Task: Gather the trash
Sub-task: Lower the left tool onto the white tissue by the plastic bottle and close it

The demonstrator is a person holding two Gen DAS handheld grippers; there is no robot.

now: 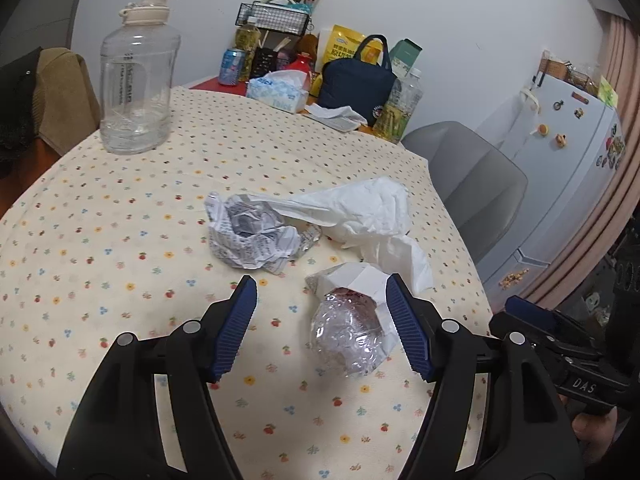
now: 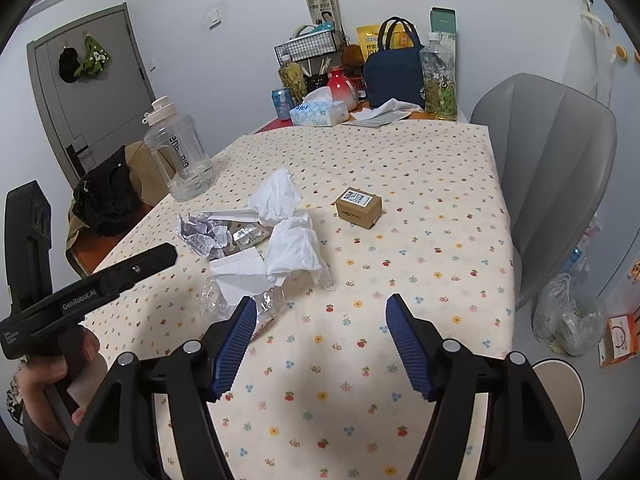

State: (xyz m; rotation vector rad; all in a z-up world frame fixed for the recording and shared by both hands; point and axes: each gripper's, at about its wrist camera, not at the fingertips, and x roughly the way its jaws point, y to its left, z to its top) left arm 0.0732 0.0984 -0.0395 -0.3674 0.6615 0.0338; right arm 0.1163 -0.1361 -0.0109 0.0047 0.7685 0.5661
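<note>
On the worktop [image 1: 100,240]: a trash pile near the right edge.
Left gripper [image 1: 322,328]: fingers spread wide, holding nothing, the clear plastic wrapper [image 1: 346,336] between them.
Right gripper [image 2: 322,340]: fingers spread wide, holding nothing.
Wrapper feel: light, crinkly, squashy, maybe slippery; pinch its puffy middle.
Wrapper direction: long way runs from the left gripper toward the white tissue [image 1: 360,208].
Crumpled paper [image 1: 252,232]: light, springy.
</note>
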